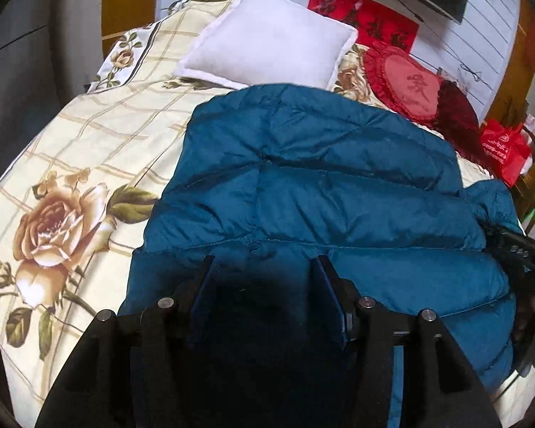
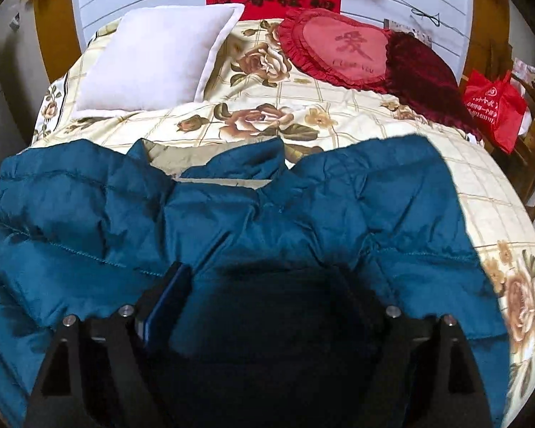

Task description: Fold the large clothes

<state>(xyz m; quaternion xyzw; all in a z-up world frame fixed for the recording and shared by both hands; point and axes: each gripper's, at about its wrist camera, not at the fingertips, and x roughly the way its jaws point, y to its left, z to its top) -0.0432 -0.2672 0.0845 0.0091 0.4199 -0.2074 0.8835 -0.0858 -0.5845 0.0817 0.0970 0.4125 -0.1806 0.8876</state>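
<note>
So far, big puffy blue quilted jacket point(image 2: 267, 221) lies on flowery cream bedspread point(image 1: 71, 149), collar toward white square pillow point(image 2: 153, 60). Looks partly folded, bulky, not neat. More folds left. Left gripper point(image 1: 264, 264) fingers wide, holding nothing. Right gripper point(image 2: 267, 278) fingers wide over jacket, holding nothing.

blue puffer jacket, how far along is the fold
Early. Done: the blue puffer jacket is spread on the floral bedspread, collar toward the pillows. In hand: both grippers, left and right, sit low over it with jaws apart; whether they pinch fabric is unclear. Left: every fold, since no tidy bundle shows.
</note>
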